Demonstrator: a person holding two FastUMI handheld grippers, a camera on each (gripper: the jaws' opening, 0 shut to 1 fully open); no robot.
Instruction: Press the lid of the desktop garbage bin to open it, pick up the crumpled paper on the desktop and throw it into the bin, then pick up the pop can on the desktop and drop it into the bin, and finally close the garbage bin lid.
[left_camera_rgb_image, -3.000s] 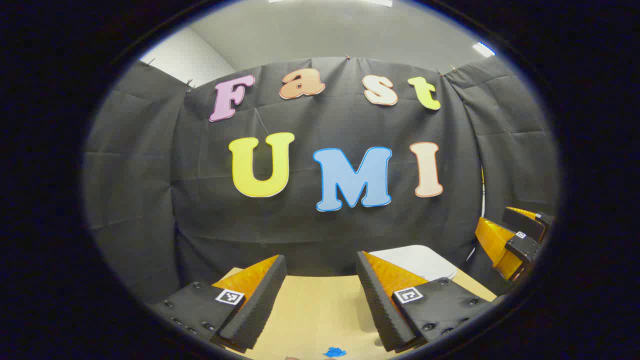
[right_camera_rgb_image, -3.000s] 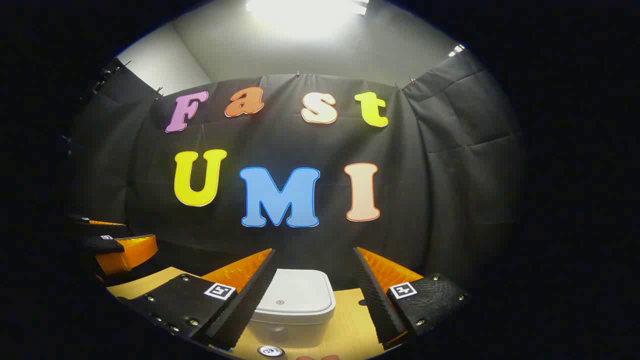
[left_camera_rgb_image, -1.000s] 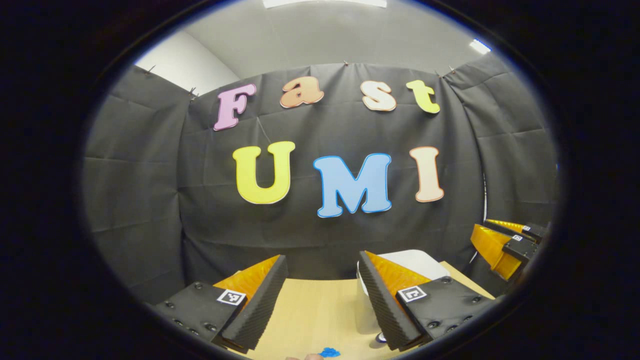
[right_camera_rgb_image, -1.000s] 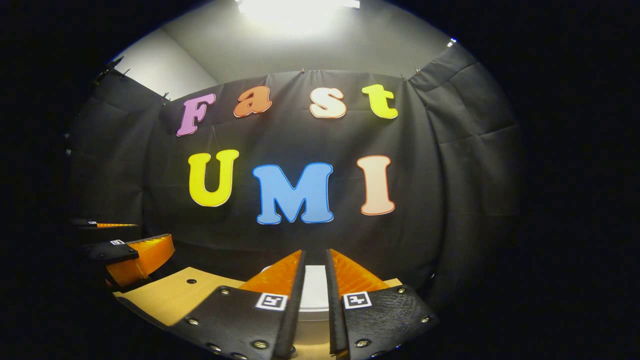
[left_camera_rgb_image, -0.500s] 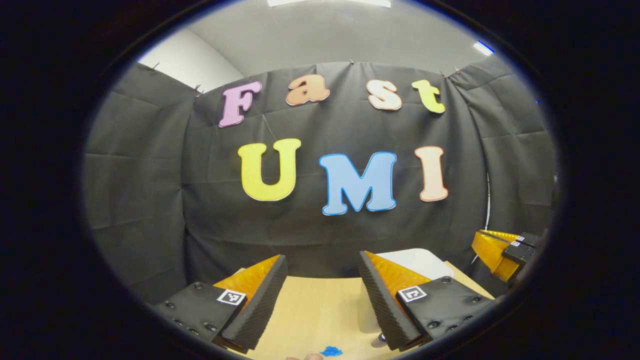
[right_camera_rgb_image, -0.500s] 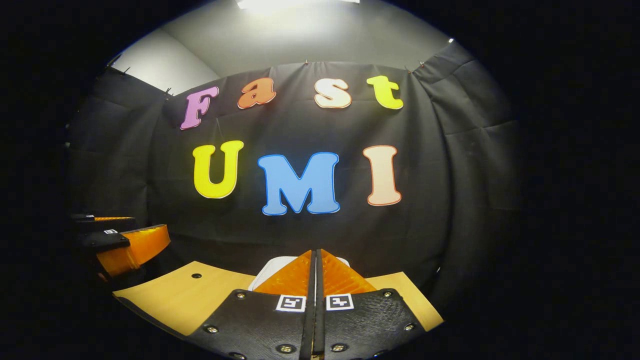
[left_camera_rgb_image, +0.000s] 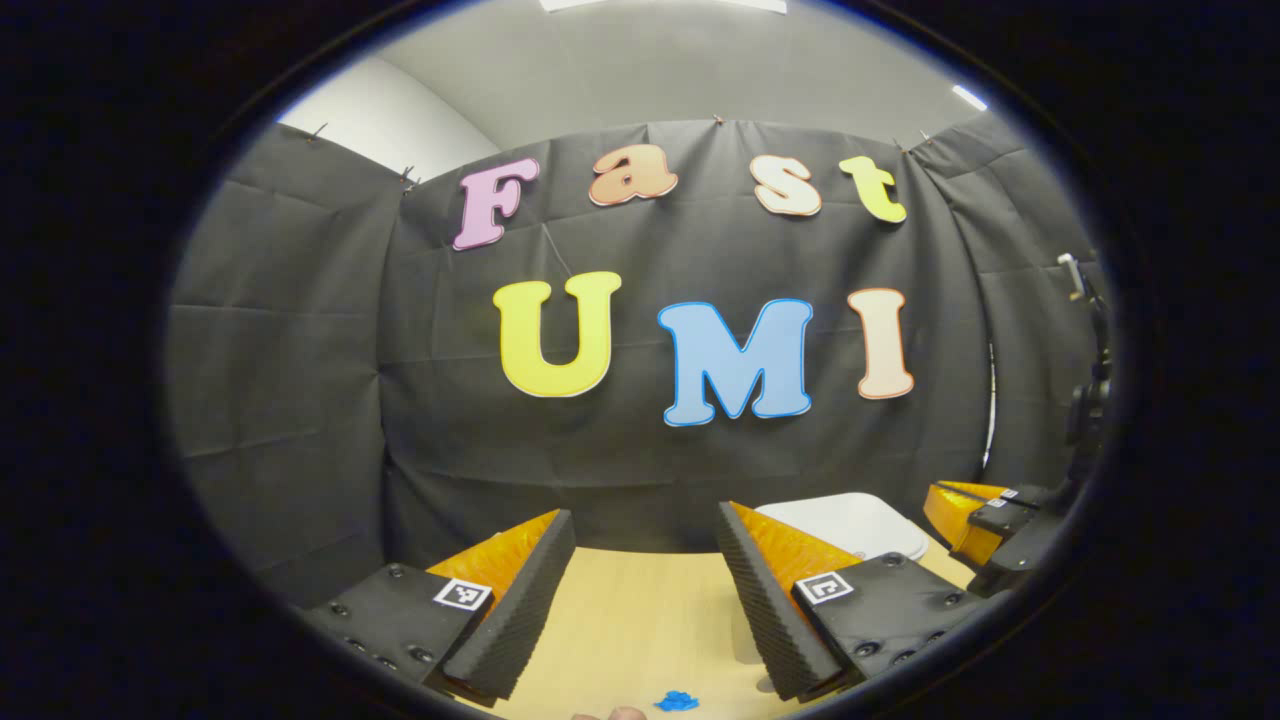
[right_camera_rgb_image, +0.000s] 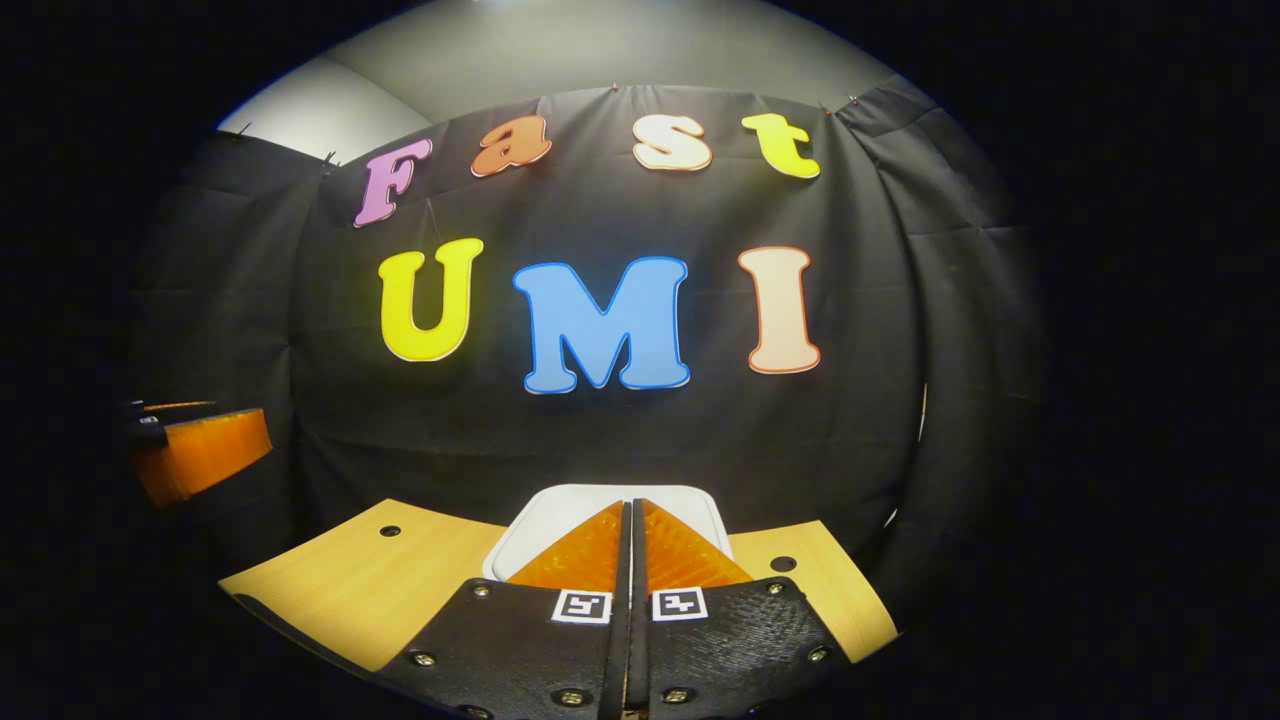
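Right gripper (right_camera_rgb_image: 630, 505) closed on nothing, tips low centre over the white rounded plastic bin lid (right_camera_rgb_image: 540, 520), possibly touching it.
Left gripper (left_camera_rgb_image: 640, 530) wide open, empty, above the light wooden desktop (left_camera_rgb_image: 630, 620); small blue crumpled paper (left_camera_rgb_image: 676, 701) at bottom edge.

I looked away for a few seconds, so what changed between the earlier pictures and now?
The right gripper closed its fingers with nothing between them and moved in over the bin lid. The left gripper stayed open over the table; the lid is still down.

Light wood table (right_camera_rgb_image: 340, 585): white bin (right_camera_rgb_image: 560, 510) at back, blue scrap (left_camera_rgb_image: 677, 701) near front.
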